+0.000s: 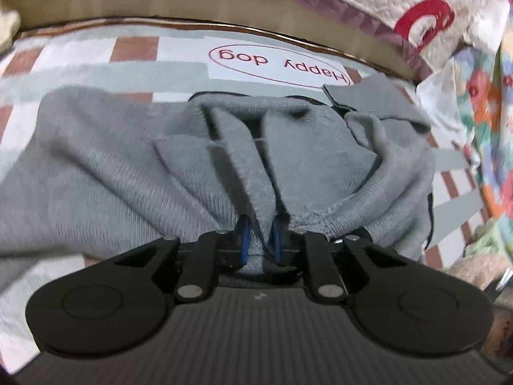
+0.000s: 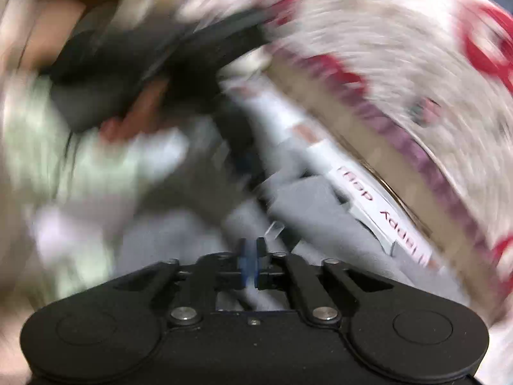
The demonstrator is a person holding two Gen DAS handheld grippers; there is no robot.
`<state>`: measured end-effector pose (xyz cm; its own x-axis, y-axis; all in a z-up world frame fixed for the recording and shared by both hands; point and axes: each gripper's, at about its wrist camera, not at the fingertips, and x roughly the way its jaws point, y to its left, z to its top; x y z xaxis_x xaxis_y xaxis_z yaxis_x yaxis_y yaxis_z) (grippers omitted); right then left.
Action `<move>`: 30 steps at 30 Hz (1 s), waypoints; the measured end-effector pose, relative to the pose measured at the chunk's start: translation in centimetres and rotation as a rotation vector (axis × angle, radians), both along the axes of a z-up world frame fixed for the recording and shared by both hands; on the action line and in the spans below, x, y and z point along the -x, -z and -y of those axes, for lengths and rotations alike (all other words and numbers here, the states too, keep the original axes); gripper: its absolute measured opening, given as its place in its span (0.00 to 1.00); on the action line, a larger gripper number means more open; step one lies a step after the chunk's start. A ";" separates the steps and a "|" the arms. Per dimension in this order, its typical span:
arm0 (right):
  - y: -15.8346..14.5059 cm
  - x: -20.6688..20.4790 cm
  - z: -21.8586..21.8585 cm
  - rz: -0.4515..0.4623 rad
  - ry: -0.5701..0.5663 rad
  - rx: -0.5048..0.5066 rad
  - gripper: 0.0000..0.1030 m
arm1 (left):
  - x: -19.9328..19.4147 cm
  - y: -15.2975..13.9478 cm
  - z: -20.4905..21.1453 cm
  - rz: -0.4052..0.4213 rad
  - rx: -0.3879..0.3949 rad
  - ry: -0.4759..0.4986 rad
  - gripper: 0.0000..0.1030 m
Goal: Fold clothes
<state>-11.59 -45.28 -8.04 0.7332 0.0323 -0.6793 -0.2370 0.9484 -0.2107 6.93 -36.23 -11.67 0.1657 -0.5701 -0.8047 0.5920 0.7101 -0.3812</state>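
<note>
Fingers of the left gripper (image 1: 260,243) pinch a fold of the grey sweater (image 1: 112,166) lying below the "Happy dog" label (image 1: 279,64), while the right gripper (image 2: 251,268), nearly closed and seemingly empty, sits too blurred to trust; that thin bite could slip.

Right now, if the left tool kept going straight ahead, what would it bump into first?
The left tool is already shut on a bunched fold of the grey sweater, so more sweater comes first. Beyond that lies the checked "Happy dog" bedsheet, though how far off is hard to judge.
</note>
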 end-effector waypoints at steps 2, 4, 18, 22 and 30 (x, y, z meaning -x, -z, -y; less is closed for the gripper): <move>-1.6 -1.1 4.2 0.051 0.140 -0.189 0.25 | 0.2 0.2 -0.2 0.005 0.008 0.007 0.13; -1.7 -3.7 7.1 0.027 0.226 -0.280 0.29 | 0.4 0.2 -0.3 0.009 0.018 0.001 0.13; 5.9 -12.6 10.4 -0.347 0.097 -0.353 0.10 | 1.0 -1.8 -1.9 0.127 0.168 0.002 0.08; 3.9 -8.4 11.7 -0.222 0.091 -0.467 0.05 | 2.2 -3.0 -2.8 0.185 0.211 -0.049 0.08; 1.0 -1.7 7.7 0.023 -0.002 -0.172 0.05 | 3.8 -5.7 -2.3 0.257 0.255 0.017 0.08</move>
